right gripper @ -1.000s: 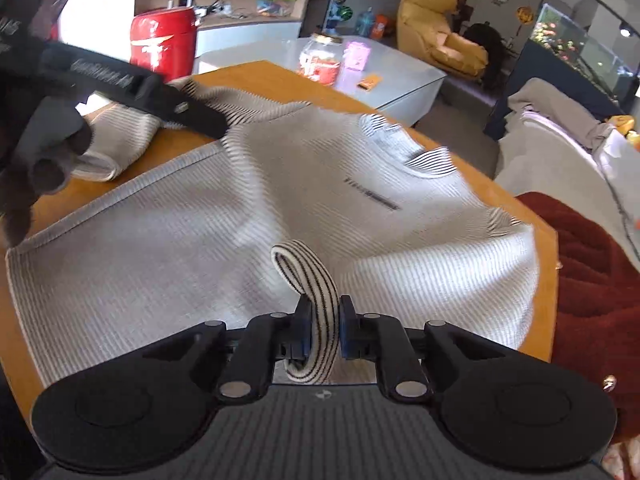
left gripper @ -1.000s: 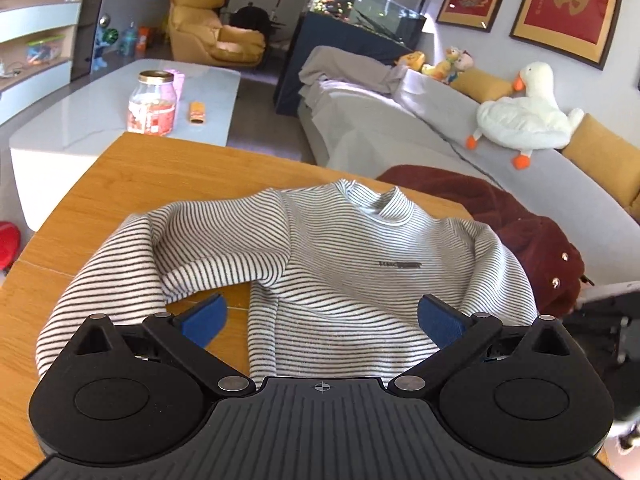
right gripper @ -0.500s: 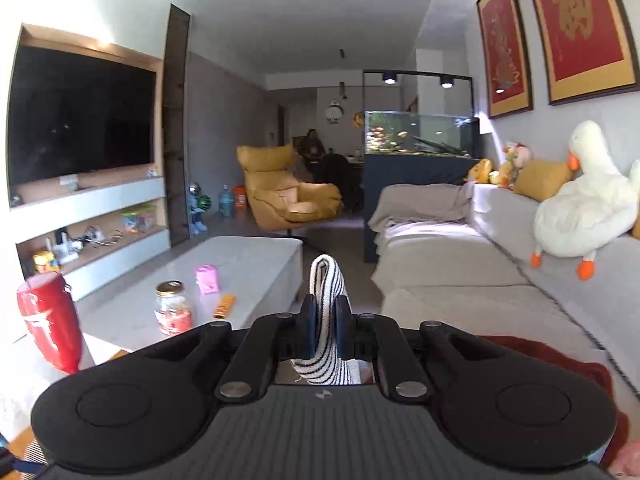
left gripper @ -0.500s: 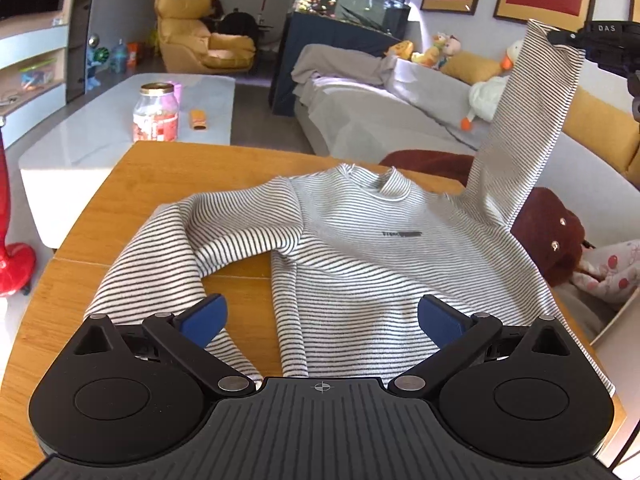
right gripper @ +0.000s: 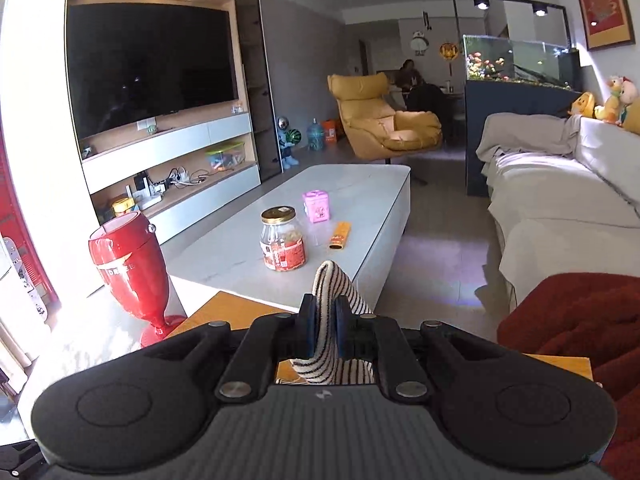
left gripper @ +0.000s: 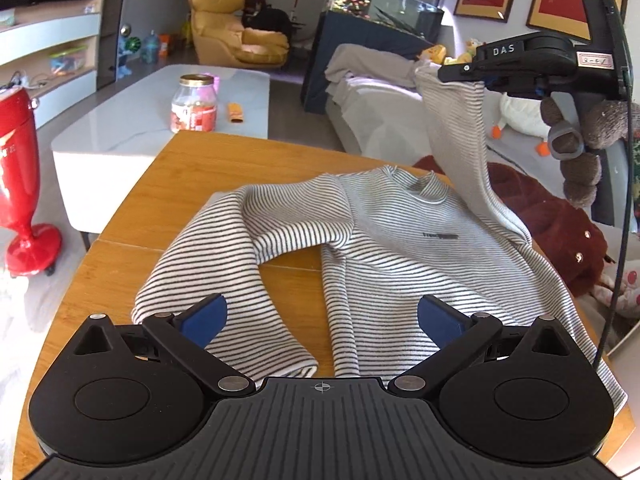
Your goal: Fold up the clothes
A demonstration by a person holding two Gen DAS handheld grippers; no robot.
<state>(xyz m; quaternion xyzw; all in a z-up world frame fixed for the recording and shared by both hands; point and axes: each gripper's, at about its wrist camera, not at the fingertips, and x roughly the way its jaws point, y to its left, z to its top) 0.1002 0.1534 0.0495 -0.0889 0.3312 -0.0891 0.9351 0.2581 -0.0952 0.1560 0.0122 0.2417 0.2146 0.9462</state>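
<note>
Striped sweater (left gripper: 400, 248): body flat on the wooden table (left gripper: 132, 208), front up. Change since a second ago: you have lifted its right sleeve (left gripper: 456, 136) off the torso, high above the collar. Meaning, likely: sleeve ready to fold inward. Right gripper (right gripper: 323, 330): clenched on the cuff. Left gripper (left gripper: 322, 316): spread wide, empty, above the hem, other sleeve beneath.

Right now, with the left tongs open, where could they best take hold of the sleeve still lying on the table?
I would grip the cuff end of the flat sleeve, coming from the near table edge. The cuff lies nearest the left tongs, pointing toward them, clear of the shirt body, so probably only the sleeve lifts.
</note>
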